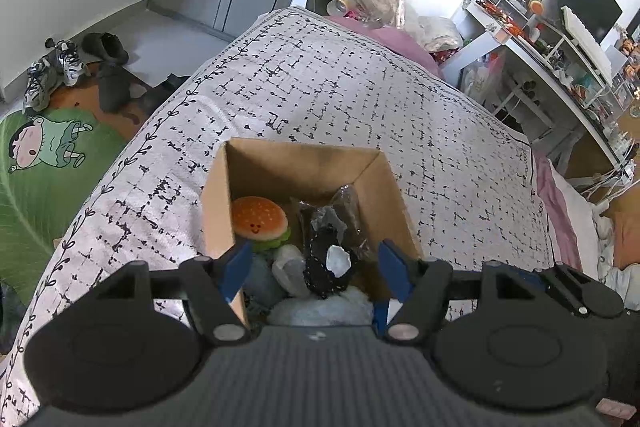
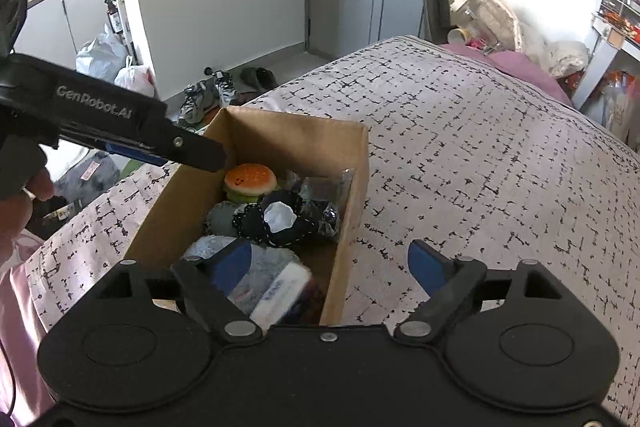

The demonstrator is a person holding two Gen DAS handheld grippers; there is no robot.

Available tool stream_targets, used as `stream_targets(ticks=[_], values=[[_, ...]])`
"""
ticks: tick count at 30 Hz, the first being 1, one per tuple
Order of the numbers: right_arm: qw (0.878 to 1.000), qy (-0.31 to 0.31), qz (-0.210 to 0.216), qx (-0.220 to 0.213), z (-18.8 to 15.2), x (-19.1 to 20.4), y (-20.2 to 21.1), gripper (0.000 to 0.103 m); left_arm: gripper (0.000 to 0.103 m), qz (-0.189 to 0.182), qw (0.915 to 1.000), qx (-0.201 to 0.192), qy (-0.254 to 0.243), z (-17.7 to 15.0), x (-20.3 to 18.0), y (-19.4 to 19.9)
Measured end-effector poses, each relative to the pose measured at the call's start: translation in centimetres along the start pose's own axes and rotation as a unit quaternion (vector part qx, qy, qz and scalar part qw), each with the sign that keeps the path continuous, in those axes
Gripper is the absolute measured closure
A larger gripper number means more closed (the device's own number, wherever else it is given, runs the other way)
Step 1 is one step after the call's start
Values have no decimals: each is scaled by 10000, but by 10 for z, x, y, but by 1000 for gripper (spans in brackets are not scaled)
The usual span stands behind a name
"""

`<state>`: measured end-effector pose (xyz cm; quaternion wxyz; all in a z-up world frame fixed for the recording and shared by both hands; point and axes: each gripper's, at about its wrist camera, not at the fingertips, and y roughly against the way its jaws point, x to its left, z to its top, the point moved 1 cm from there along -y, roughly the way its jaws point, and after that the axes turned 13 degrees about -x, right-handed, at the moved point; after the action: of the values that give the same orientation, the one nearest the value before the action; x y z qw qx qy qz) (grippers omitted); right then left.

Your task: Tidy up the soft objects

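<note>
Bedroom, patterned bedspread carrying a cardboard box. Right gripper hangs over the box's near right wall, jaws apart, empty. Left gripper is above the box's near end, also spread and empty. Inside: blue-grey plush nearest, dark stitched toy mid-box, burger plush at the far end. Judging by this, the soft items are already collected.
</note>
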<state>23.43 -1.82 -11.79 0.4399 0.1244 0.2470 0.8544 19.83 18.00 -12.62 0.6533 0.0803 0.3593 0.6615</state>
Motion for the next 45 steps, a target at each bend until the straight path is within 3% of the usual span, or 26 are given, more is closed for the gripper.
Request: stream_targets(ticks=[8, 12, 16, 30, 45], values=[[9994, -317, -9, -99, 5, -16, 20, 18, 34, 33, 9998, 11, -216, 4, -13, 19], [9987, -492, -27, -129, 5, -26, 30, 18, 23, 106, 9993, 110, -341, 2, -21, 24], [9973, -720, -77, -123, 4, -36, 41, 18, 21, 88, 9987, 262, -418, -1, -32, 30], [9894, -1428, -207, -128, -4, -87, 98, 18, 14, 135, 9974, 251, -668, -16, -77, 62], [9797, -1969, -151, -353, -9, -125, 165, 0, 9, 318, 9974, 68, -643, -26, -112, 106]])
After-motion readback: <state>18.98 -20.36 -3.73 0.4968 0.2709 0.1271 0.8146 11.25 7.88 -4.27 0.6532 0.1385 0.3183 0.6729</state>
